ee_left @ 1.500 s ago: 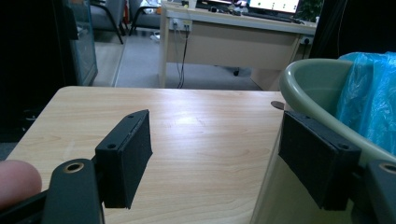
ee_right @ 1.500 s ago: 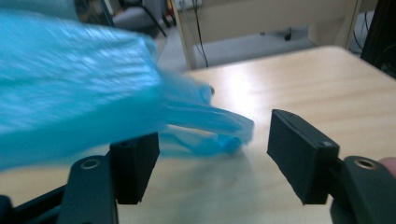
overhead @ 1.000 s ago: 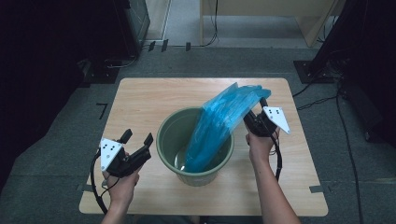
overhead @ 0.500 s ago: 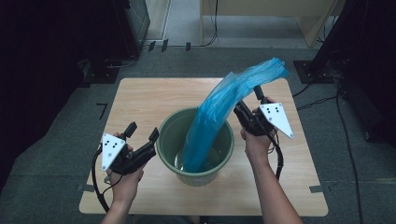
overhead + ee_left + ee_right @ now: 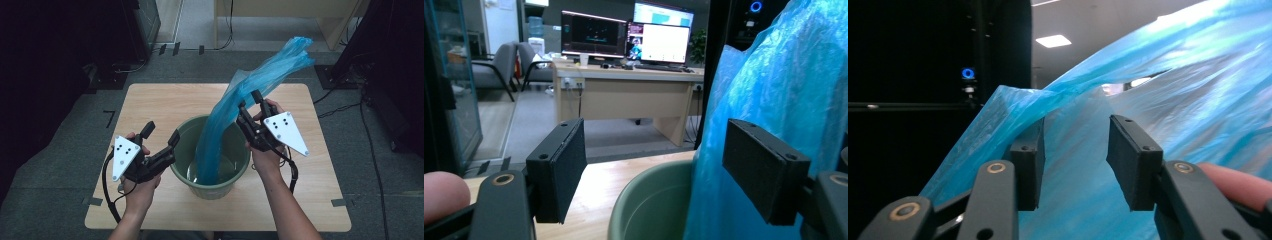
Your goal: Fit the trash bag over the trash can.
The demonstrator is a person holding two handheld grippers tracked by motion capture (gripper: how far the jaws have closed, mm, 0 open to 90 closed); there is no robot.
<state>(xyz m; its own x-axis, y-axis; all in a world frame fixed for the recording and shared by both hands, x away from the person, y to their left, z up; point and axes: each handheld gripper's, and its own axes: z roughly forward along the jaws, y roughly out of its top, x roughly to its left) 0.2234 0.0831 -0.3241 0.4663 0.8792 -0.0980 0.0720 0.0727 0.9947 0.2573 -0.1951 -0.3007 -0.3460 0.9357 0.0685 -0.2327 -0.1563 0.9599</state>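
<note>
**Blue bag raised from green bin**

Left hand-held gripper (image 5: 162, 136) stands at the bin's left rim, jaws spread, nothing between them. The green bin (image 5: 184, 172) sits at the centre of the wooden surface (image 5: 165, 102). The blue plastic bag (image 5: 250, 87) rises from inside the bin, slanting up and to the right. Right hand-held gripper (image 5: 249, 104) is beside the bag; its jaws have just been closing with the film between them, a gap showing between the pads, not pinching.

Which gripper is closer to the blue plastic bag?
Right. The right gripper has the blue bag between its jaws, which have just been closing. The left gripper is open beside the green bucket, apart from the bag.
</note>
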